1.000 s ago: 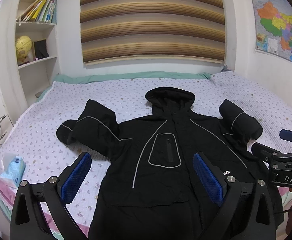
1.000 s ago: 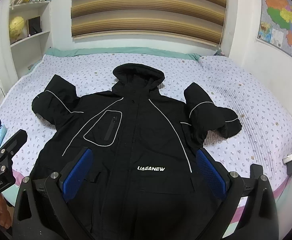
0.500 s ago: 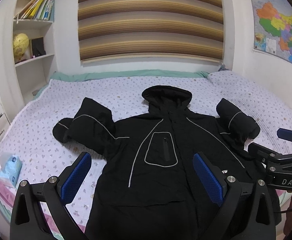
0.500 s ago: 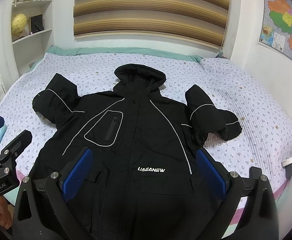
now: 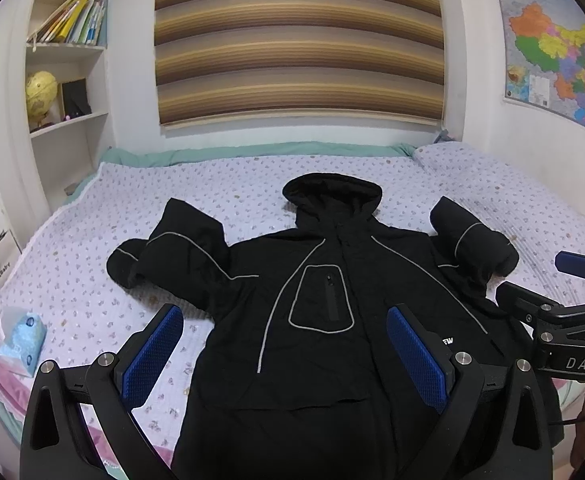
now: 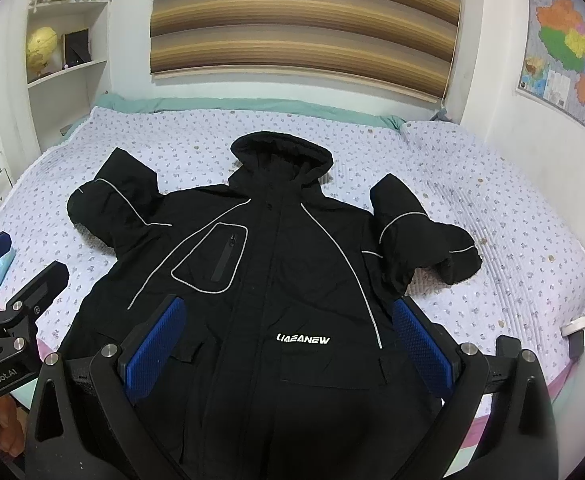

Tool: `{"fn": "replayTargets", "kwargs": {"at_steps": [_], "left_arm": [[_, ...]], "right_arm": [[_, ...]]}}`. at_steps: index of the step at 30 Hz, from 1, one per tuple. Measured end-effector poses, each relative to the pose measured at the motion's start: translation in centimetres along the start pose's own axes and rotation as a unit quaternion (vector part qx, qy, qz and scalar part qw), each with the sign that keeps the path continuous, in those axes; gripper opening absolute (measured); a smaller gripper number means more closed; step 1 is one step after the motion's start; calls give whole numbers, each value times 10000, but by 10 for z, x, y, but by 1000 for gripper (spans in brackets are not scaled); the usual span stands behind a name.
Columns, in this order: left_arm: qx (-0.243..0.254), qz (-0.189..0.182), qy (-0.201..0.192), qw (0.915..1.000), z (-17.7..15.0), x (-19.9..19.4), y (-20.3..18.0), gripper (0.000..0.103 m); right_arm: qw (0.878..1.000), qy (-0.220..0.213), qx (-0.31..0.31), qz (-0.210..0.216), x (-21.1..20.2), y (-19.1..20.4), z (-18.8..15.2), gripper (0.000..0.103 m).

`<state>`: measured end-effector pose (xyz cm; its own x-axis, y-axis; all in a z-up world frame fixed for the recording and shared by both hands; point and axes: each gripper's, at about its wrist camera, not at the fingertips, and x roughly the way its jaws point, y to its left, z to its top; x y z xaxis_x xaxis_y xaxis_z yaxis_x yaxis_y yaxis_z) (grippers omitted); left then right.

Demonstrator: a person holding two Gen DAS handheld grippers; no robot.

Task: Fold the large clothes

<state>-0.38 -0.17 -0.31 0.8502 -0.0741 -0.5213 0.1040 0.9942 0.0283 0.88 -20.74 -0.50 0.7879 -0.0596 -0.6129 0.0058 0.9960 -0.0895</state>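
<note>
Left wrist view: the black hooded padded jacket lies face up mid-frame on the lilac dotted bedspread, now lower in frame. Left gripper and right gripper gape wide, empty; folding looks unstarted.

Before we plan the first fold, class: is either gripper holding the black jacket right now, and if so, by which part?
Nothing is held. The left gripper and right gripper both hang open above the jacket, which lies flat on the bed.

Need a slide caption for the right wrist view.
Open right gripper above black jacket spread on bed.
</note>
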Motion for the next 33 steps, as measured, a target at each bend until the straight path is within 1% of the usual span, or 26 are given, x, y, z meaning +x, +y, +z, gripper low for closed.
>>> {"fn": "replayTargets", "kwargs": {"at_steps": [12,22,28,31,33], "left_arm": [[-15,-72,-23,10000,2,-11,-1,101],[-1,-113,-198,9997,2,-36,-5,101],[-4,-265,-115,9996,1,-25,-3,101],[-57,-363,-50,9993,3,-12,-4,101],[-28,-518,93,9986,4,6,-11,101]], "right_arm": [[9999,-104,-94,31,-19,7,-2,103],[9993,-333,-167,86,-44,10,-3,103],[9993,-344,-147,-82,-44,8,-2,103],[9991,-342,-131,-198,-37,2,0,103],[9991,-330,-76,-241,-29,-6,0,103]]}}
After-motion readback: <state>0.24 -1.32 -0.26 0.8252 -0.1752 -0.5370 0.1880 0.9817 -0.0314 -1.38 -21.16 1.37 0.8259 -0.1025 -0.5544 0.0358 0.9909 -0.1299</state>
